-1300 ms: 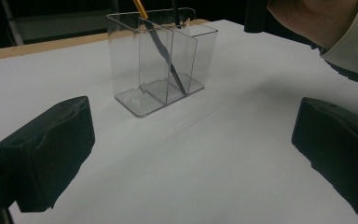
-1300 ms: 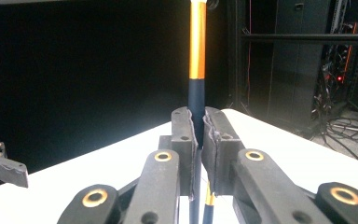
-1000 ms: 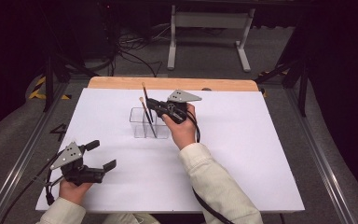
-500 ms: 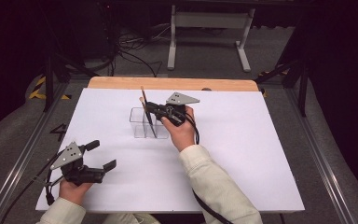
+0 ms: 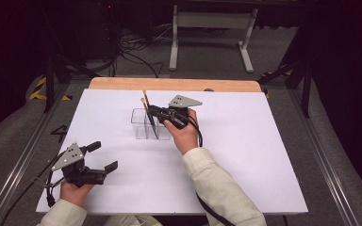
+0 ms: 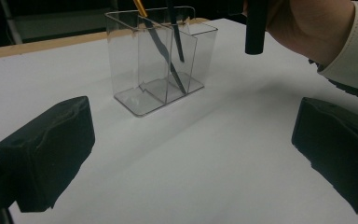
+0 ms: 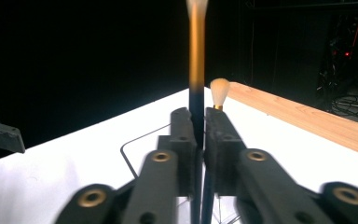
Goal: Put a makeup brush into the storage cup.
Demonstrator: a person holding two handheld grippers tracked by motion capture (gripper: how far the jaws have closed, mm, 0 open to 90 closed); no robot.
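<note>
A clear plastic two-compartment holder [image 5: 147, 125] is seen on the white table cover [image 5: 245, 155], toward 12 o'clock of centre. Two brushes are stood in it, tilted: a long black-and-gold-handled brush [image 7: 196, 70] and a shorter pale-bristled brush [image 7: 220, 92] just behind it. The right gripper [image 5: 153, 111] is held over the holder, from its 3 o'clock side. Its jaws have just been opening; the long brush's black shaft is between the pads with a slight gap visible, so it is read as loosened, not clamped. The left gripper [image 5: 102, 156] is rested at 7 o'clock, well apart from the holder, jaws spread wide with nothing between them. A wooden table edge [image 5: 179, 84] is seen at 12 o'clock.
</note>
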